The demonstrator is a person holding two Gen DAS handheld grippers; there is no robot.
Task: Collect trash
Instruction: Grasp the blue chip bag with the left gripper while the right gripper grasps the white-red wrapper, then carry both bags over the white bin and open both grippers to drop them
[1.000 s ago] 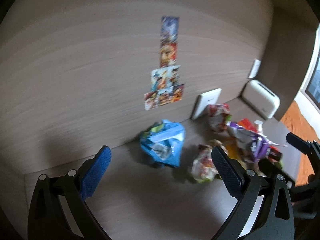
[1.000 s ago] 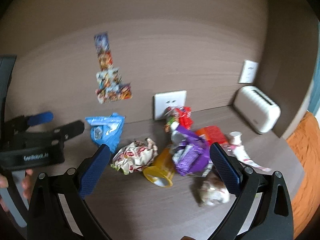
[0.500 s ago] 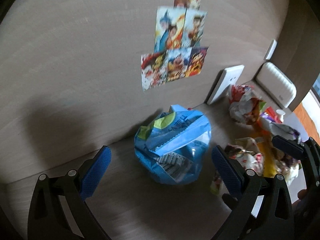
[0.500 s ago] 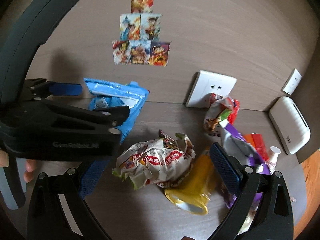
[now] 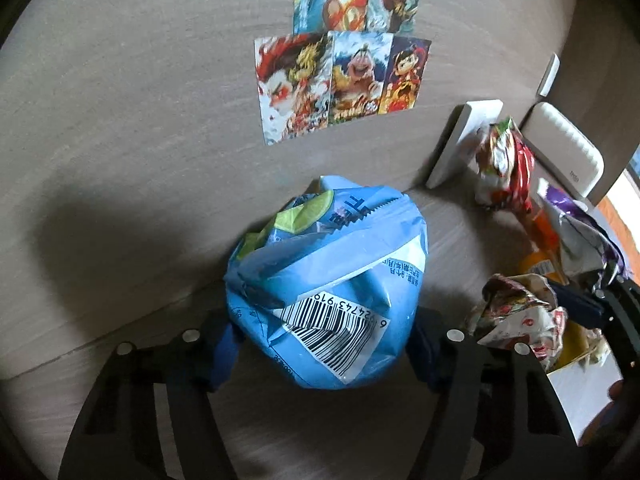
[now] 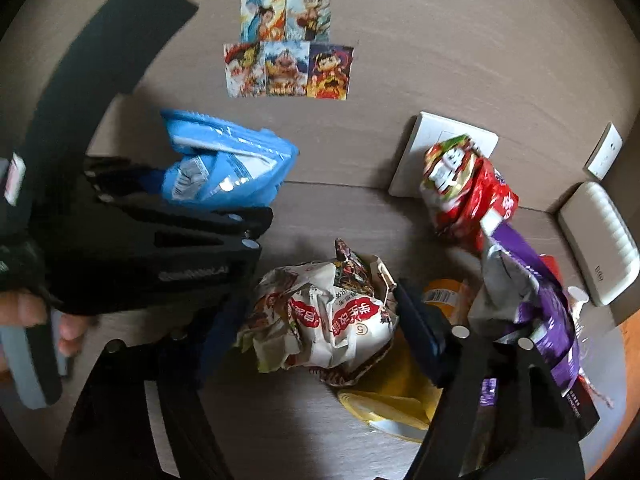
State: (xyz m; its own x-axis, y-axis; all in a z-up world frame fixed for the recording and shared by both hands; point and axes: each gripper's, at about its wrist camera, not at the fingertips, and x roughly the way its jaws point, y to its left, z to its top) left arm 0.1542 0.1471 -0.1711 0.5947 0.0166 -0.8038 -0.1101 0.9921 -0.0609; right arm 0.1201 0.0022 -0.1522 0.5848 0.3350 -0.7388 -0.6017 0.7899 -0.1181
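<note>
The left gripper [image 5: 322,346] has its fingers [image 5: 224,350] clenched on the crumpled blue snack bag [image 5: 326,280], which sits on the tabletop [image 5: 120,360] against the wall, at 6 o'clock from the cartoon stickers [image 5: 340,80]. The right gripper [image 6: 316,330] grasps the white-and-red crumpled wrapper [image 6: 320,312] between its fingers [image 6: 420,332], at 4 o'clock from the blue bag. A yellow cup [image 6: 394,400] lies at 5 o'clock from that wrapper, a red wrapper [image 6: 466,192] at 2 o'clock by the wall socket [image 6: 428,148], and a purple wrapper [image 6: 532,292] at 3 o'clock.

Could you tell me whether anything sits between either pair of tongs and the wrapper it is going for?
Nothing visible does. The left tongs already flank the blue snack bag, and the right tongs flank the crumpled white wrapper. The yellow cup lies beside and behind it.
</note>
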